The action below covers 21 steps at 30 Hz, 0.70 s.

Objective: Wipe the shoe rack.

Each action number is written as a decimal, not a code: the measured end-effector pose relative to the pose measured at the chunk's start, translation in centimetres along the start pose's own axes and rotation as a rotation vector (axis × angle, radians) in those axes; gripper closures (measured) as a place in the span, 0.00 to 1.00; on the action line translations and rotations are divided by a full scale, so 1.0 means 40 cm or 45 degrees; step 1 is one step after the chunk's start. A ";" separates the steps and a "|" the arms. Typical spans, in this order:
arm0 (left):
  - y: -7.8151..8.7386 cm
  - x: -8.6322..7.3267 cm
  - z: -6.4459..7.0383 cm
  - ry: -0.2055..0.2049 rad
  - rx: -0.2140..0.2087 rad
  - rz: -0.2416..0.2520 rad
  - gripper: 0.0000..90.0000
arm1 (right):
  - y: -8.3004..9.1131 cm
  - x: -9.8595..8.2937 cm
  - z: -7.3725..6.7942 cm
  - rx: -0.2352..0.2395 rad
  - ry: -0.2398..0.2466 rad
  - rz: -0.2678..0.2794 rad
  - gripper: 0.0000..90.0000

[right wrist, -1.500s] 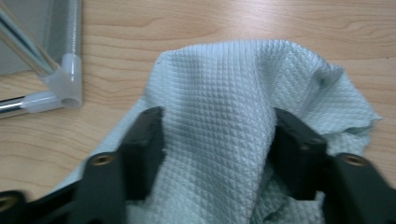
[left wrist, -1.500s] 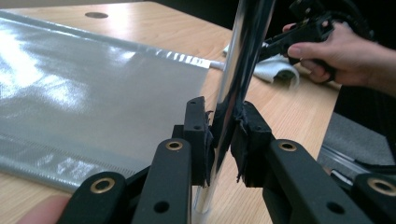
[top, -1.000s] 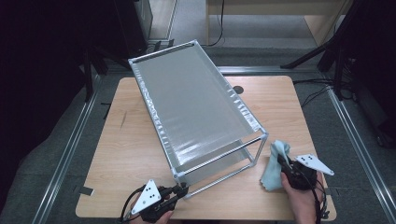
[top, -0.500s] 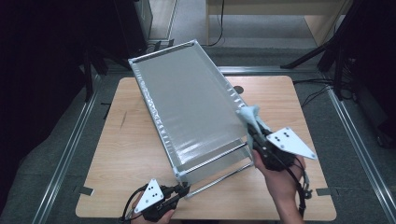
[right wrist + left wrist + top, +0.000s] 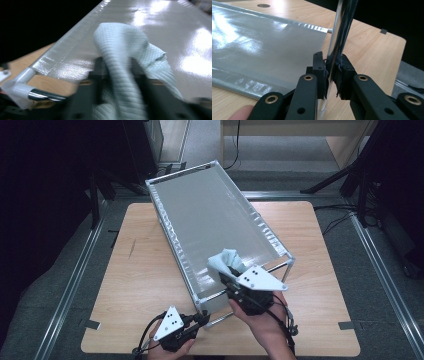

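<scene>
So I have the left claw (image 5: 331, 72) pinched on the chrome leg (image 5: 342, 30) at the near corner of the rack (image 5: 170, 225), steadying it on the tabletop (image 5: 135, 270). The right claw (image 5: 231, 279) is pressed together on the pale cloth (image 5: 226, 261), which rests on the near end of the grey cover (image 5: 210, 220). By my judgement the wiping has barely begun: nearly the whole cover toward the far end is left to do.

No text, label, brand, number or sign is readable anywhere.
</scene>
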<state>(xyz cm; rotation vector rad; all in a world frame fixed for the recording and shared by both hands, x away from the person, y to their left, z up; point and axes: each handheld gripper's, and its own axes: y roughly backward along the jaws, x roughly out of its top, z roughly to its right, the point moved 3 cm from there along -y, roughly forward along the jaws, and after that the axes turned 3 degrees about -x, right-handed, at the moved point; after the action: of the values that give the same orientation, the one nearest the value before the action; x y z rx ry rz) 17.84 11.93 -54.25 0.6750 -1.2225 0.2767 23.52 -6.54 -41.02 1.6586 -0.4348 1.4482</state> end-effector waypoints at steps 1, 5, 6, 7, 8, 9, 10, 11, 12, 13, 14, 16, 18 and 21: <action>0.003 0.001 0.000 -0.010 -0.004 -0.013 0.89 | -0.001 0.001 -0.007 -0.037 0.013 0.003 0.45; 0.013 -0.003 -0.001 -0.005 -0.020 -0.014 0.89 | 0.023 -0.008 0.021 -0.118 -0.053 0.075 0.42; 0.018 -0.007 -0.002 -0.001 -0.026 -0.005 0.89 | 0.024 -0.011 0.037 -0.087 -0.059 0.053 0.47; 0.018 -0.007 -0.001 0.000 -0.023 -0.006 0.89 | 0.024 -0.014 0.046 -0.073 -0.061 0.037 0.51; 0.019 -0.007 -0.001 -0.001 -0.022 -0.009 0.89 | 0.028 -0.017 0.058 -0.061 -0.079 0.037 0.60; 0.019 -0.007 0.000 -0.003 -0.023 -0.011 0.89 | 0.035 -0.021 0.070 -0.054 -0.107 0.043 0.71; 0.020 -0.007 0.002 -0.007 -0.027 -0.012 0.89 | 0.040 -0.025 0.079 -0.052 -0.124 0.052 0.78; 0.019 -0.008 0.004 -0.008 -0.034 -0.010 0.89 | 0.043 -0.027 0.091 -0.069 -0.118 0.062 0.85; 0.020 -0.009 0.006 -0.012 -0.035 -0.012 0.89 | 0.045 -0.027 0.099 -0.097 -0.102 0.064 0.87; 0.021 -0.010 0.009 -0.013 -0.037 -0.012 0.89 | 0.047 -0.027 0.113 -0.154 -0.084 0.061 0.88; 0.022 -0.010 0.011 -0.014 -0.037 -0.015 0.89 | 0.050 -0.027 0.133 -0.227 -0.076 0.063 0.89; 0.022 -0.011 0.013 -0.014 -0.035 -0.015 0.89 | 0.061 -0.033 0.187 -0.382 -0.102 0.064 0.88; 0.021 -0.011 0.014 -0.007 -0.034 -0.008 0.89 | 0.068 -0.040 0.222 -0.364 -0.176 0.051 0.88; 0.018 -0.012 0.015 -0.004 -0.038 -0.006 0.89 | 0.067 -0.038 0.203 -0.322 -0.167 0.040 0.89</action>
<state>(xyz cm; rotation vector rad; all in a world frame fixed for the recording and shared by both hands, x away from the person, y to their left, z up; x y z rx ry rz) 16.83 12.20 -54.34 0.6530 -1.2255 0.2529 26.22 -14.78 -41.00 1.5525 -0.6908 1.2534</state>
